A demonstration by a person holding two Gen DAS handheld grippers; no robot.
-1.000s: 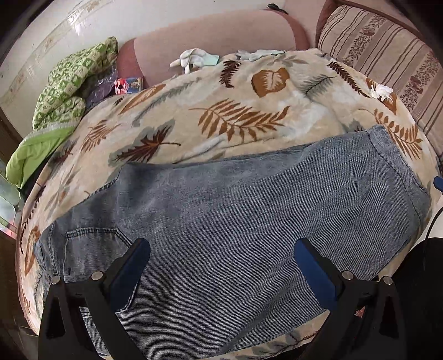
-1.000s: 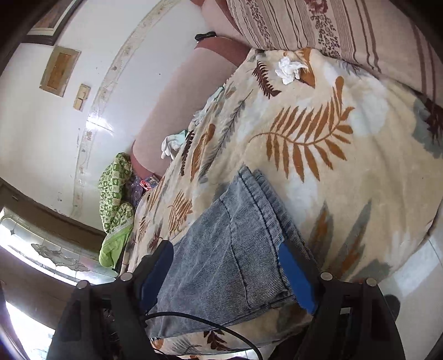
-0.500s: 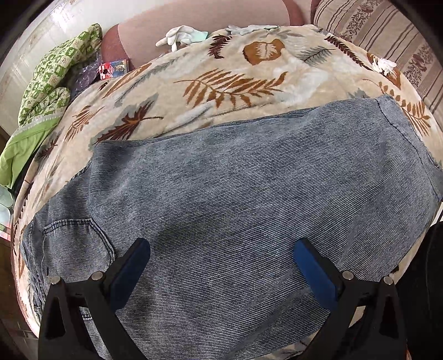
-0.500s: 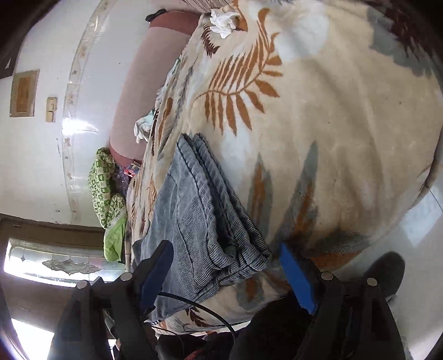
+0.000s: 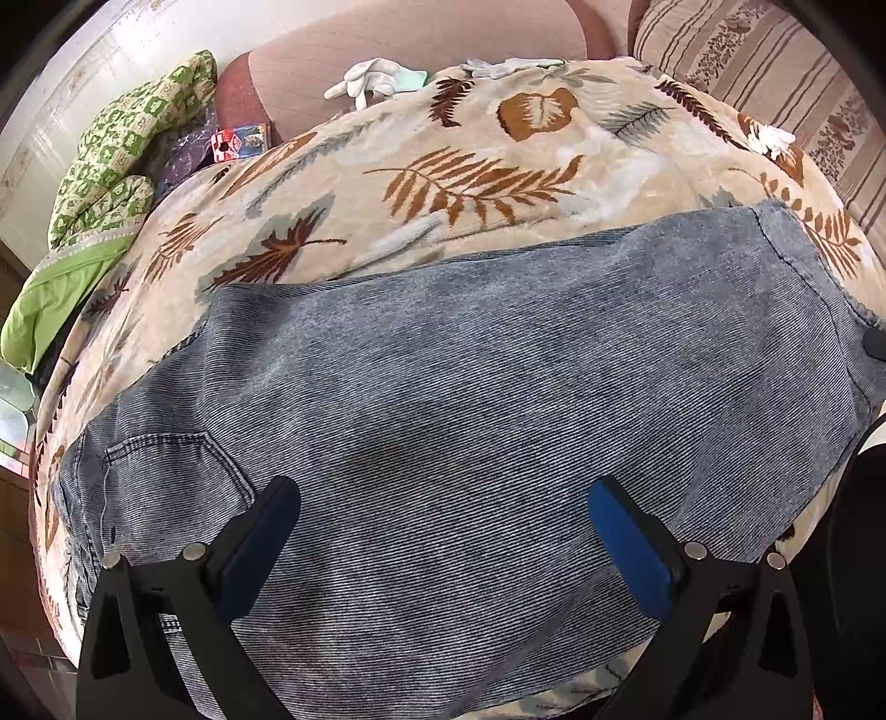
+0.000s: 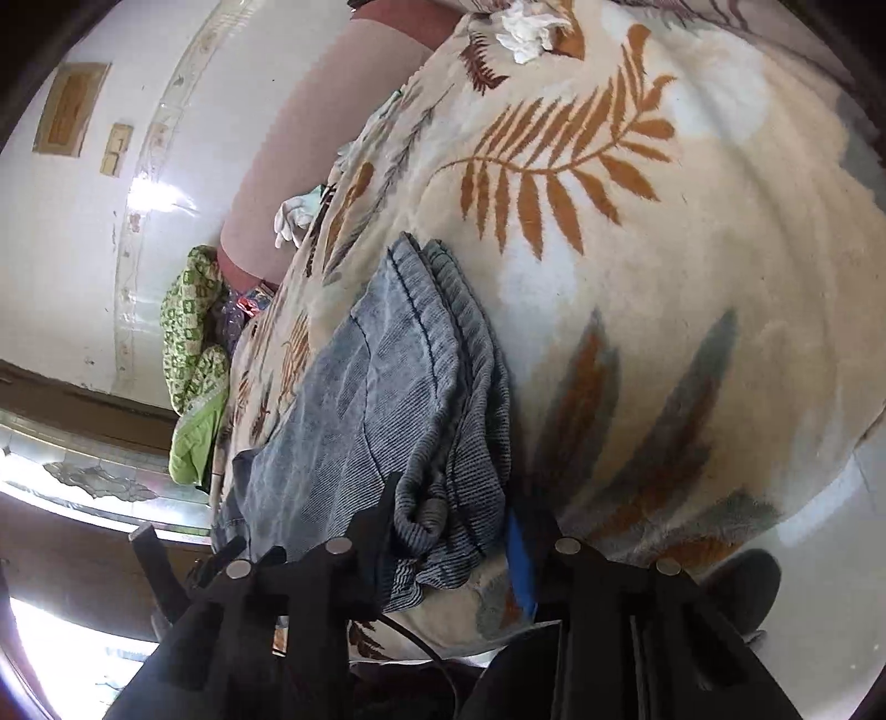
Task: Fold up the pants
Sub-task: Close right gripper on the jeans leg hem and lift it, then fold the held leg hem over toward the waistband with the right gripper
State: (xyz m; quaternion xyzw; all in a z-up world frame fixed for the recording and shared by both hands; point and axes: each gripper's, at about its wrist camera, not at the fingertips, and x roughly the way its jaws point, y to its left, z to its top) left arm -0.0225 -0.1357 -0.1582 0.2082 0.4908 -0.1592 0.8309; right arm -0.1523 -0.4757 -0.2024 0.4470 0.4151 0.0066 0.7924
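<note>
Grey-blue denim pants (image 5: 470, 360) lie flat across a leaf-print blanket (image 5: 443, 183), a back pocket at the left and the leg hems at the right. My left gripper (image 5: 440, 498) hovers open above the middle of the pants, nothing between its blue pads. In the right wrist view the stacked leg hems (image 6: 443, 343) run toward me. My right gripper (image 6: 451, 509) has its jaws closing around the near corner of those hems, and bunched denim fills the gap between the pads.
A green patterned quilt (image 5: 105, 166) is piled at the far left, white gloves (image 5: 376, 80) lie on the pink sofa arm, and a striped cushion (image 5: 803, 72) stands at the back right. A crumpled white tissue (image 6: 526, 33) rests on the blanket. Tiled floor (image 6: 830, 526) lies past the edge.
The right gripper sank to the corner of the leg hems and its jaws narrowed from wide to pinching the denim. The left gripper stays open over the pants.
</note>
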